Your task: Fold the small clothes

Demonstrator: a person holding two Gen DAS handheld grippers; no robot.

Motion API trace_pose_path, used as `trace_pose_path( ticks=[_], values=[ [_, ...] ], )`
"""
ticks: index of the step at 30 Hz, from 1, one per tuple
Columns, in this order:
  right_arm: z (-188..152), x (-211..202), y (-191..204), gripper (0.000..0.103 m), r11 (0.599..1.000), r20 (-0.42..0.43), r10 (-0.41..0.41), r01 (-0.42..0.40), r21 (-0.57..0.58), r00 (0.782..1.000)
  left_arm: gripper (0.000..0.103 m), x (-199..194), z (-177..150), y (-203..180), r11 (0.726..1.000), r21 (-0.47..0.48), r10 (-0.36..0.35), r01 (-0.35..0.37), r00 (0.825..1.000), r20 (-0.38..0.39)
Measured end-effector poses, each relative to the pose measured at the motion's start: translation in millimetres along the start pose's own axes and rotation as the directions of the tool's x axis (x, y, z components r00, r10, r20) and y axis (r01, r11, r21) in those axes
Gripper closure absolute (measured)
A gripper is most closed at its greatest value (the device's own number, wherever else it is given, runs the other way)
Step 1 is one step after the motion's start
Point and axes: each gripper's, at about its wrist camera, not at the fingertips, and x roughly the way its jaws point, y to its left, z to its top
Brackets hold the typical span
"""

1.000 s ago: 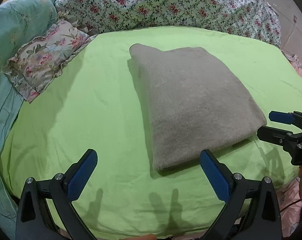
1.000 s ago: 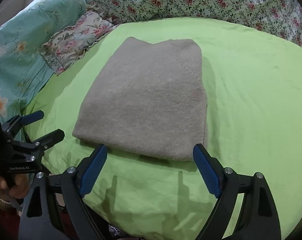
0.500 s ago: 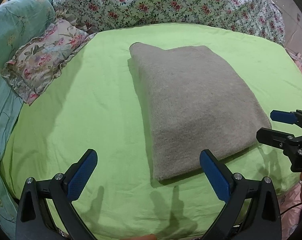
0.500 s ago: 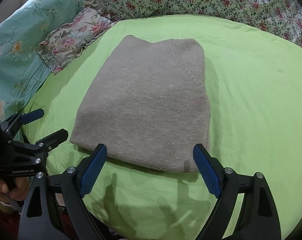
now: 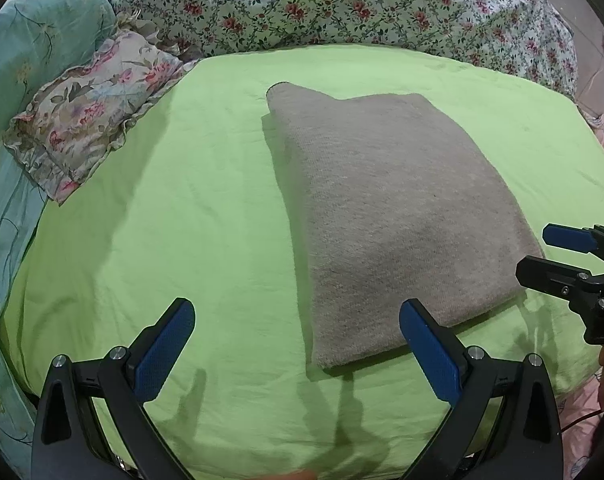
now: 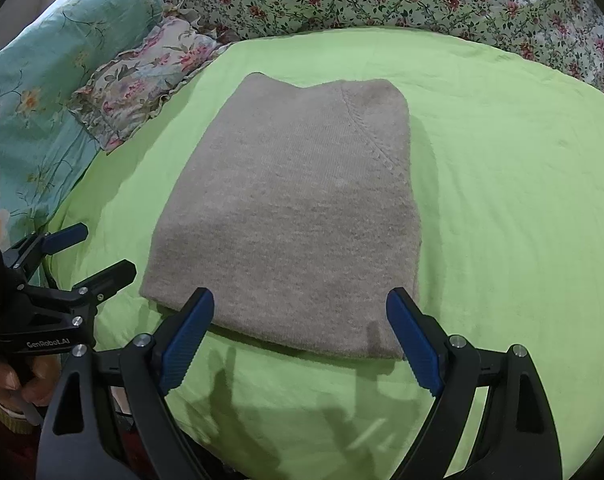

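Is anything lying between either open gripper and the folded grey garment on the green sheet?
Nothing visible. Only bare green sheet separates the right gripper from the grey garment's near edge. The left gripper is equally unobstructed. The floral pillow lies off to the side.

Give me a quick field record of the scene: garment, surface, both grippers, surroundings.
garment: grey knit garment, folded into a compact rectangle, lying flat
surface: green sheet
left gripper: open, empty, near the garment's near left corner
right gripper: open, empty, over the garment's near edge; contact cannot be told
surroundings: floral pillow left of the garment, floral quilt behind, teal bedding at far left
fold status: looks folded, no loose sleeve visible
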Motion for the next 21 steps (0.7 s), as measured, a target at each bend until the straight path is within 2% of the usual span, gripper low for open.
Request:
trace_pose_path(
  ticks=[21],
  values=[
    [3.5, 2.6, 3.6, 0.015, 1.000, -0.004, 0.003, -0.003, 0.000, 1.000, 0.001, -7.6, 1.6, -5.5, 1.000, -0.009, -0.011, 0.011, 1.000, 0.025]
  ],
)
